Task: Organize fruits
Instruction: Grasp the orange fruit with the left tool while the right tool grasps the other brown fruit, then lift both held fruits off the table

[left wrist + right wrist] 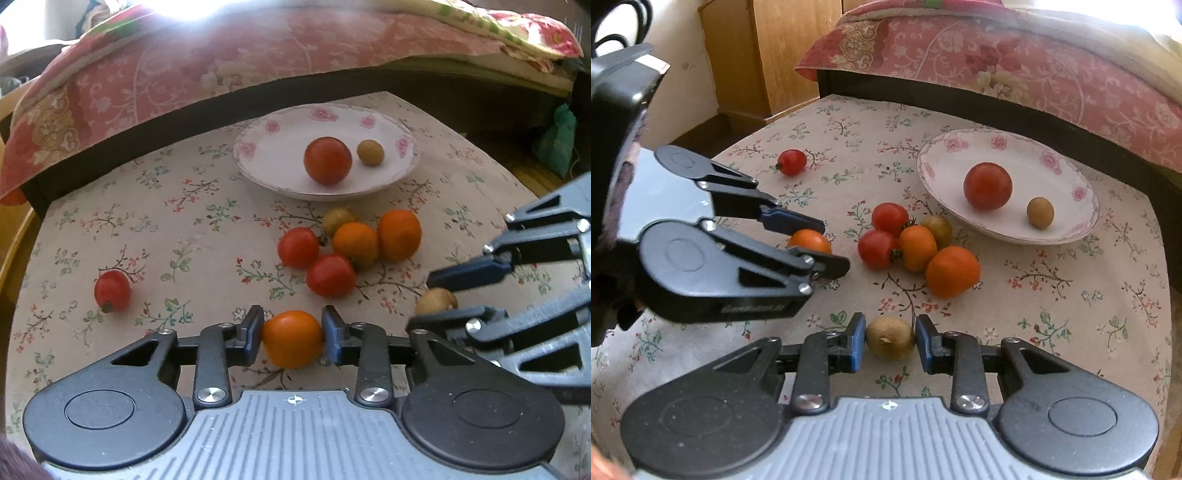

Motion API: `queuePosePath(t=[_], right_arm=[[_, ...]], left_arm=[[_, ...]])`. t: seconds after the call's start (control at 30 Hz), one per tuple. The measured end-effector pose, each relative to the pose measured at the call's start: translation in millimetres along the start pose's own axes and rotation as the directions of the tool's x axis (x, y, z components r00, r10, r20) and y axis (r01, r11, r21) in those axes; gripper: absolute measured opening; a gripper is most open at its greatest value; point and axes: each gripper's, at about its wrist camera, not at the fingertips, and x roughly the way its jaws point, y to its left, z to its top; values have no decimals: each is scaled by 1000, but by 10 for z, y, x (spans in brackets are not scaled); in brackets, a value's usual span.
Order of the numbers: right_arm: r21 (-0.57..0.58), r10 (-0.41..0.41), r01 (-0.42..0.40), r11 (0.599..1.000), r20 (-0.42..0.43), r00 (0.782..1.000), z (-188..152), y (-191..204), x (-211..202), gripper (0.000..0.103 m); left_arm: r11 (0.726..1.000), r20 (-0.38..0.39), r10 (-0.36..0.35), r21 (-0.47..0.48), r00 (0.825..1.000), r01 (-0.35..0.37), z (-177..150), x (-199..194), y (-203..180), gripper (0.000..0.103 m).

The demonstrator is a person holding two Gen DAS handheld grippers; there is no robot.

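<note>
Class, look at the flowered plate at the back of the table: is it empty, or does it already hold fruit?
Not empty. The plate holds a red tomato and a small brown fruit; other fruit lies off it.

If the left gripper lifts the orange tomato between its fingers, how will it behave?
The orange tomato looks round and smooth, so it may slip or turn between the left gripper's narrow pads. Its skin seems thin, so a hard squeeze could bruise it. If released on the flat tablecloth, it would probably roll.

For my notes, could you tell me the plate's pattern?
White plate with pink roses around its rim, clearest in the right wrist view.
</note>
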Motion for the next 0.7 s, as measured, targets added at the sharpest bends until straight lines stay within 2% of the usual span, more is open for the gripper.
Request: queuePosePath(t=[0.37, 0.7], right_arm=[[-26, -8, 9, 1000, 16, 1000, -15, 36, -88, 31], [-61, -13, 11, 998, -23, 1000, -168, 94, -81, 32]], left_arm=[[1000, -14, -16, 13, 1000, 16, -161, -149, -69, 41], [1000, -44, -12, 4, 999, 12, -301, -297, -208, 42]])
